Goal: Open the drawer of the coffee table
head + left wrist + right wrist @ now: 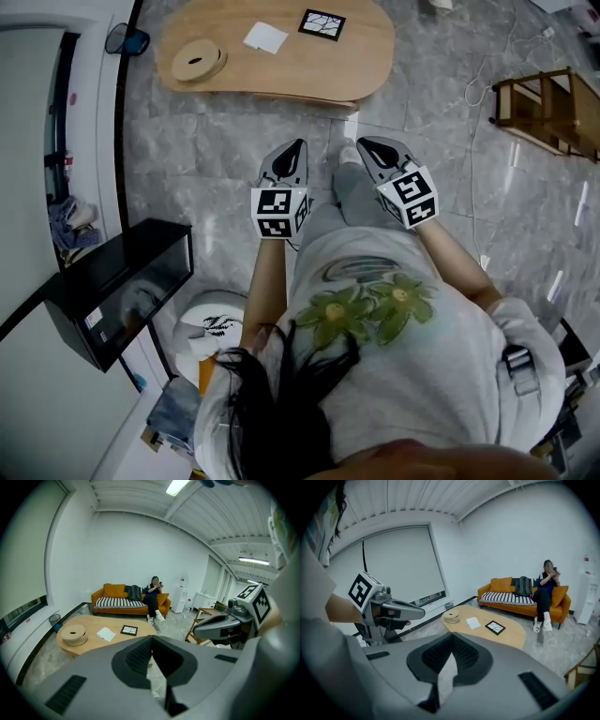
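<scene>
This looks like the approach stage, with the drawer untouched. The coffee table (281, 70), an oval wooden top, lies ahead of the person and well apart from both grippers, with bare tiled floor between the table's near edge and the gripper tips. The left gripper (298, 145) and the right gripper (364, 143) are held side by side and point toward that near edge. Each gripper's own view shows its jaws pressed together with nothing between them. On the tabletop sit a round wooden disc (198, 61) toward its left end, a white sheet of paper (265, 37) near the middle and a black-framed tile (322, 24) toward the far side. Beyond the table a person sits on an orange sofa (112, 591). The drawer itself cannot be made out in any view. A darker band shows under the table's near edge in the head view, but whether that is the drawer front I cannot tell. The next move likely calls for closing the gap to the table and coming low enough to see below the top. Then the drawer front or pull must be found and one gripper's jaws parted to take hold before drawing it straight out.
</scene>
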The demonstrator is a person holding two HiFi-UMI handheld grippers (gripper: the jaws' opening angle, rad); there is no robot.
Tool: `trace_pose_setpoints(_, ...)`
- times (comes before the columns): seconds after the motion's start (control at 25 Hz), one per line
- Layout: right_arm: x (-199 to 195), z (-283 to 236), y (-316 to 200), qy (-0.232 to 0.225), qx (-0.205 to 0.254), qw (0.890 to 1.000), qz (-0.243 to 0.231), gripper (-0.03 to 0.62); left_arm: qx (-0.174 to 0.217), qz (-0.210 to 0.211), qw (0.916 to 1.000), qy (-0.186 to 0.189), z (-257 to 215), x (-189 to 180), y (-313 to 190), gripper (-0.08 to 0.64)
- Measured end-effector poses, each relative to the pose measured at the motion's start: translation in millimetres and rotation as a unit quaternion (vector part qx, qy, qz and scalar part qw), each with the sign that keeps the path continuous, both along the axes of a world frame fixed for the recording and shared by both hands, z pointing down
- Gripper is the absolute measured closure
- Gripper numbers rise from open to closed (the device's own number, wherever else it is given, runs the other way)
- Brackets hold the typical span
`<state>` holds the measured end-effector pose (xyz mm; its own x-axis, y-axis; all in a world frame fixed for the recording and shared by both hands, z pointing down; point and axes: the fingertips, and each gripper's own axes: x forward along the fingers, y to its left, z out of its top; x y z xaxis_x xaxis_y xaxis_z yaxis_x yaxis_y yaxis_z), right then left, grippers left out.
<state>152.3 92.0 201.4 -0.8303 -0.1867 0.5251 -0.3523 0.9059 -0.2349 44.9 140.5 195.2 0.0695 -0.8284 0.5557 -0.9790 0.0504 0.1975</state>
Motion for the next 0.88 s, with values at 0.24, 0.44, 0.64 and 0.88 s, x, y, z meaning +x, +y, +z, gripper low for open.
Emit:
trace_pose_setpoints(0.24,-24.8,15.5,-24.5,0.006,-0.003,1.0,-0.002,0.583,-0.014,-0.015,0.9998,0.005,23.4,-32.9,-19.0,0.544)
trace_pose_setpoints(0.44,-32.2,28.6,-37.4,0.014,-0.008,1.0,0.016,0.584,-0.03,-0.014,0.9994,0.007,41.8,-55.5,-30.4,0.545)
trace_pose_setpoints(0.64,-44.5,40.2,-43.1,0.024,-0.009,0.998,0.049,0.583,-0.042,0.011,0.999,0.004,55.2,-82.2,-39.2,0.545)
trace_pose_setpoints(0.88,-71.3,53.6,-51.5,0.04,0.016,0.996,0.082,0.583,-0.057,0.062,0.9964,-0.002,71.2,-107.3,-47.7,0.543)
